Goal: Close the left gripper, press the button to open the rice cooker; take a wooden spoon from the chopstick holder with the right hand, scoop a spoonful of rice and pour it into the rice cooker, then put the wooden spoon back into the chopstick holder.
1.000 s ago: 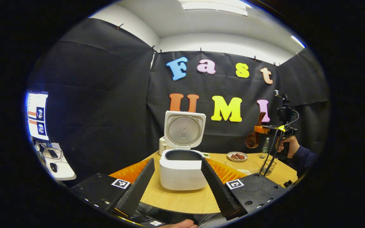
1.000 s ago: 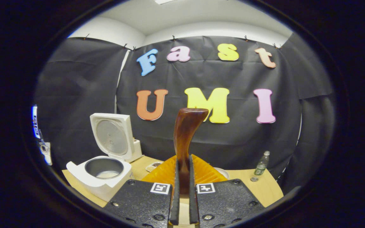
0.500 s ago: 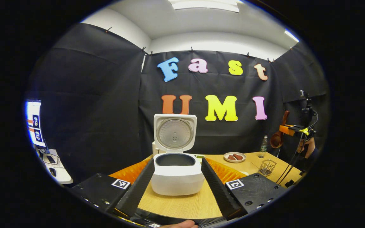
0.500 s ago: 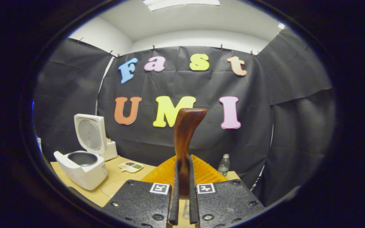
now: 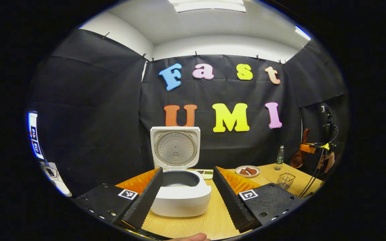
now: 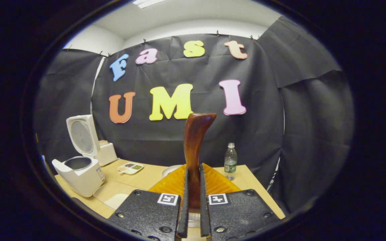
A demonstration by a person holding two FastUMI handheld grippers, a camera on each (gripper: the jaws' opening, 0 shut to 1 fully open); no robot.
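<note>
The white rice cooker (image 5: 180, 197) stands on the wooden table with its lid (image 5: 175, 147) raised; a pale patch shows inside the pot. My left gripper (image 5: 187, 170) is open, its fingers on either side of the cooker's front and clear of it. At the far right my right gripper (image 5: 310, 148) hangs above the table's edge, beyond the wire chopstick holder (image 5: 285, 180). It carries the wooden spoon (image 5: 298, 158) bowl down. In the right gripper view my right gripper (image 6: 193, 171) is shut on the spoon's handle (image 6: 195, 140), and the cooker (image 6: 79, 174) lies far left.
A plate of brown food (image 5: 247, 171), a water bottle (image 5: 280, 155) and a small divided tray (image 5: 207, 173) sit along the table's back. In the right gripper view the bottle (image 6: 230, 160) and tray (image 6: 131, 167) lie ahead, with the table's right edge close by.
My right gripper has swung right and lower with the spoon, away from the cooker and past the chopstick holder. The left gripper stays open and has shifted slightly relative to the cooker.
</note>
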